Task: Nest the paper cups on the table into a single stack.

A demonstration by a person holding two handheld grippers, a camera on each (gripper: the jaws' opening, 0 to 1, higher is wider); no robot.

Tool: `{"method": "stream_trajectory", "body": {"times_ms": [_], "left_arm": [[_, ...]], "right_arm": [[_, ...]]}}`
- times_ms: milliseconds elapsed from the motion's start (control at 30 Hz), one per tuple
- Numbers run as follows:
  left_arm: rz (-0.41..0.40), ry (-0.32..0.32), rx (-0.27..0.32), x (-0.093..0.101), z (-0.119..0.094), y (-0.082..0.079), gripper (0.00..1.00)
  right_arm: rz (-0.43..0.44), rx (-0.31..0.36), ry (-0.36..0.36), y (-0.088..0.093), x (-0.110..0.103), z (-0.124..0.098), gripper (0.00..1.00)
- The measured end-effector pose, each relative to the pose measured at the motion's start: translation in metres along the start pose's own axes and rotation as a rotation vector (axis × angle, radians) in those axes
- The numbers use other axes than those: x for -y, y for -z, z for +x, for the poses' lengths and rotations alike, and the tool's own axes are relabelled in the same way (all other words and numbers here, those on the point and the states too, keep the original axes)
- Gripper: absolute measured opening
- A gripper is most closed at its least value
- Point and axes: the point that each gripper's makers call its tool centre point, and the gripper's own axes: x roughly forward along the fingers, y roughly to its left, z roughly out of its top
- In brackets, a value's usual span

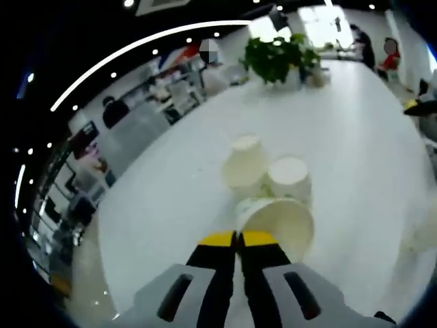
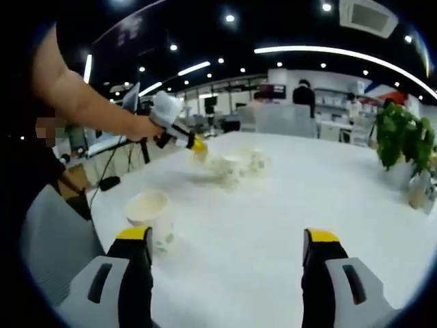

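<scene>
Left gripper view: our left gripper (image 1: 238, 238) sits at bottom centre, jaws together on the near rim of a tilted cup (image 1: 278, 223), mouth turned toward the camera. Just beyond it, at centre frame, 2 more cups stand upside down on the table (image 1: 355, 137) — one (image 1: 244, 162) to the left, one (image 1: 289, 179) to the right, the pair touching or nearly so.

Right gripper view: our right gripper (image 2: 227, 244) hangs over bare table at the bottom, jaws wide apart, holding nothing. A 4th cup (image 2: 148, 208) stands upright at lower left, just beyond the left jaw. The left gripper shows at upper left of this view, its tip at the blurred cup cluster.

Judged step: lifting the held cup to begin the stack. To do it well, we suggest:

- keep the pinch on the rim light — paper wall will likely crease.
- the 2 inverted cups and the upright one differ in orientation; pick 1 orientation for the stack before seating.
- bring the held cup's axis in line with the target's, then lower straight; a skewed entry would probably jam or tip the target.
- use the free right gripper to steady the receiving cup.

The plant (image 1: 276, 56) at top centre is well apart.
</scene>
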Motion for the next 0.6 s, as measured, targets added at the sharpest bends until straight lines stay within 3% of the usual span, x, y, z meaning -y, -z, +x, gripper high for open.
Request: {"method": "stream_trajectory", "body": {"times_ms": [200,267,433,600], "left_arm": [[0.009,0.079,-0.072,-0.007,-0.013,-0.006,0.00],[-0.004,0.128,-0.125,-0.003,-0.019,-0.004,0.00],[0.014,0.143,-0.180,-0.007,-0.029,-0.007,0.00],[-0.009,0.245,-0.241,0.012,-0.043,-0.014,0.00]], "right_arm": [[-0.006,0.002,0.000,-0.001,0.001,0.000,0.89],[-0.004,0.002,0.001,-0.002,0.001,-0.001,0.88],[-0.006,0.007,0.005,-0.004,0.003,-0.001,0.87],[-0.013,-0.001,0.010,-0.003,0.005,-0.002,0.86]]}}
